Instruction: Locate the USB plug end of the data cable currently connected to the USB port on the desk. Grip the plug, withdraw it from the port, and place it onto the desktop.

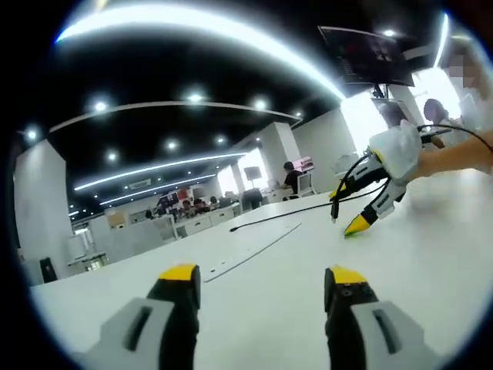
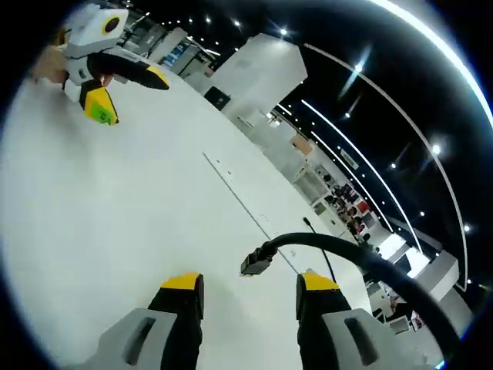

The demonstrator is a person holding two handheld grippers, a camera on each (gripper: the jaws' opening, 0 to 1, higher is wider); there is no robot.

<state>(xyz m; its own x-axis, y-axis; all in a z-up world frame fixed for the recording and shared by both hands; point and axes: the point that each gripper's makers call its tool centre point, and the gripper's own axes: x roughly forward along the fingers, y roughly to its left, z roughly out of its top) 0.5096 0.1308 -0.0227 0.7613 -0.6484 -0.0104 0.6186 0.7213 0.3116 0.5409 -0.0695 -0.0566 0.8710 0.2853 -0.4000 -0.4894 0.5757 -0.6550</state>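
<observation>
in the right gripper view, the right hand-held gripper (image 2: 250,289) has its two yellow-tipped jaws set apart over the white tabletop (image 2: 115,216), with nothing between them. just beyond the tips, the usb plug (image 2: 256,262) hangs above the tabletop at the end of a thick black data cable (image 2: 362,258), which curves up and over the right jaw and runs off to the lower right. whether anything grips the cable further back cannot be told. a thin seam (image 2: 235,193) runs away across the tabletop. at far left, the left hand-held gripper (image 2: 127,91) hovers over the tabletop.

in the left gripper view, the left hand-held gripper (image 1: 262,289) also stands open and empty above the tabletop. far right, the right hand-held gripper (image 1: 350,212) points down at the surface, held by a hand (image 1: 454,158), with the black cable trailing leftward along the tabletop.
</observation>
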